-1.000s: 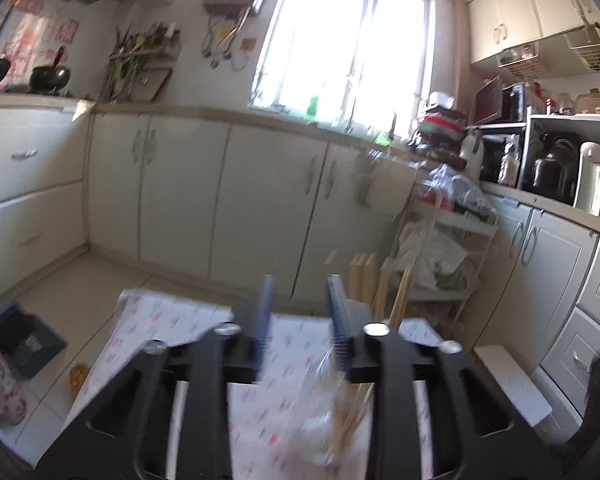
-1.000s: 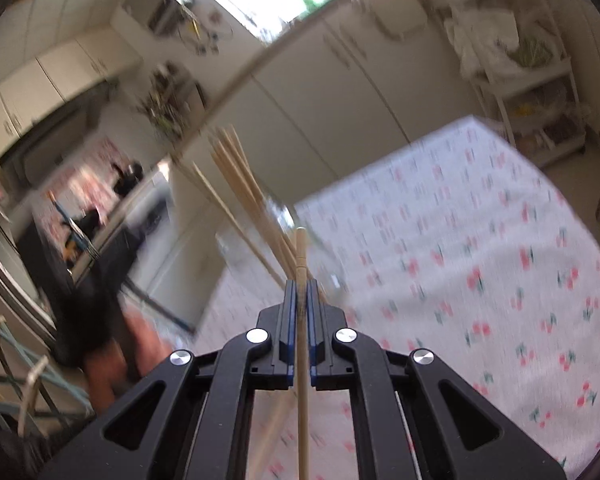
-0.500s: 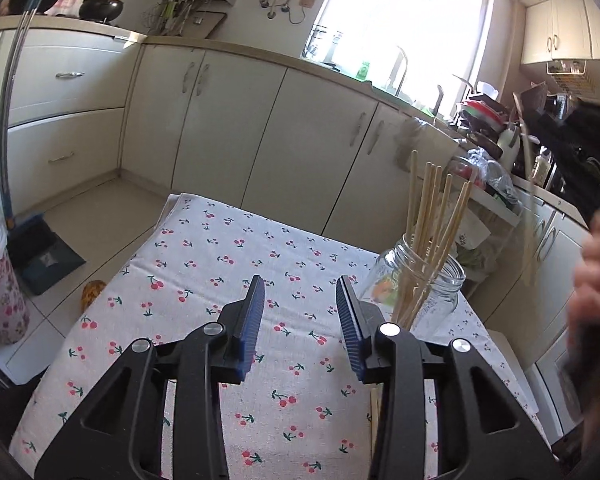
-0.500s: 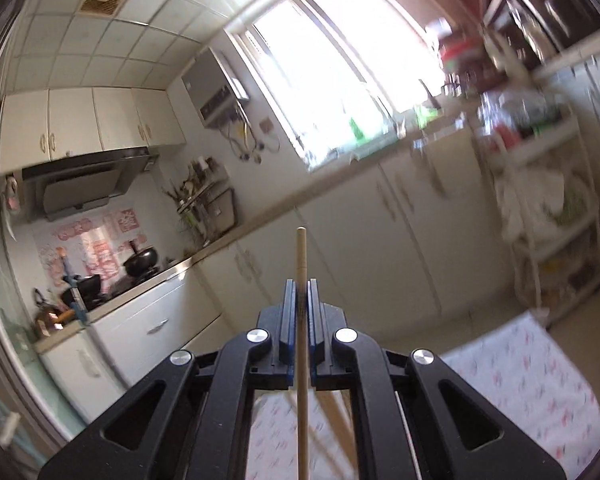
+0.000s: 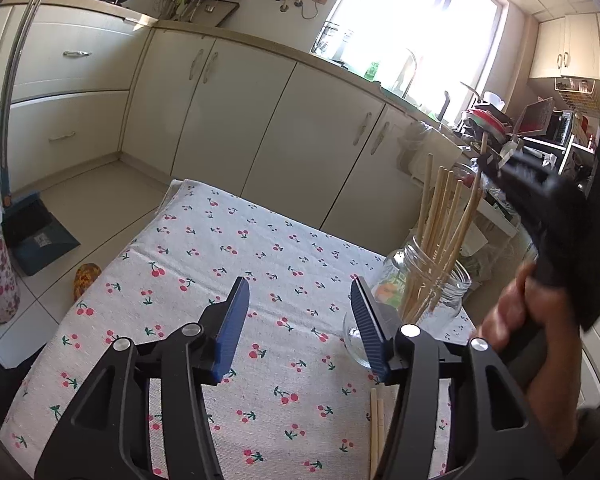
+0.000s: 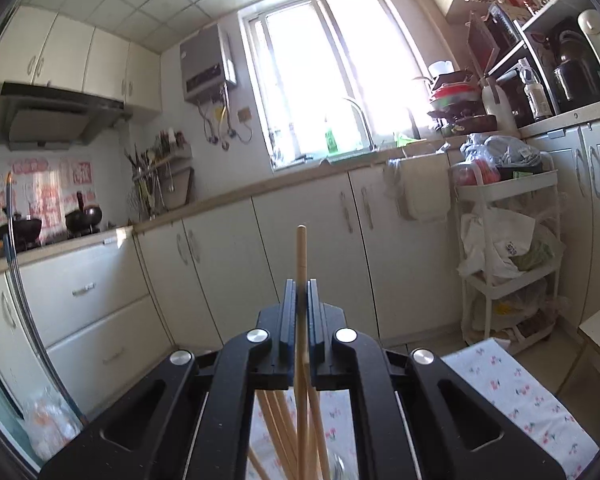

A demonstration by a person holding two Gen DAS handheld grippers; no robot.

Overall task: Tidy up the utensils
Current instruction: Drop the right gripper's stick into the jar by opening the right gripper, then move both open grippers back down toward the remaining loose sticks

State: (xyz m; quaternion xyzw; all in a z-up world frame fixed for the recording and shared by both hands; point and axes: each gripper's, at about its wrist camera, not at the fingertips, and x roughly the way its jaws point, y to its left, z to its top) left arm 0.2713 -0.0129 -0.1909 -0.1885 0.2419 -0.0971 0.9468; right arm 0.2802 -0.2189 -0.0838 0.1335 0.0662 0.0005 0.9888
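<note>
Kitchen cabinets and a bright window stand behind a bench (image 5: 204,248) under a cherry-print cloth, where one chopstick is going into a jar.

Right gripper (image 6: 299,312), closed on a single chopstick (image 6: 301,256), hangs over the glass jar (image 5: 428,280) of chopsticks (image 5: 440,216); left gripper (image 5: 296,320) waits wide open and empty, near two loose chopsticks (image 5: 376,432) on the cloth. Risks, as I judge them: the held stick catching the crowded bundle, missing the mouth, or tipping the jar, which nothing steadies.
</note>
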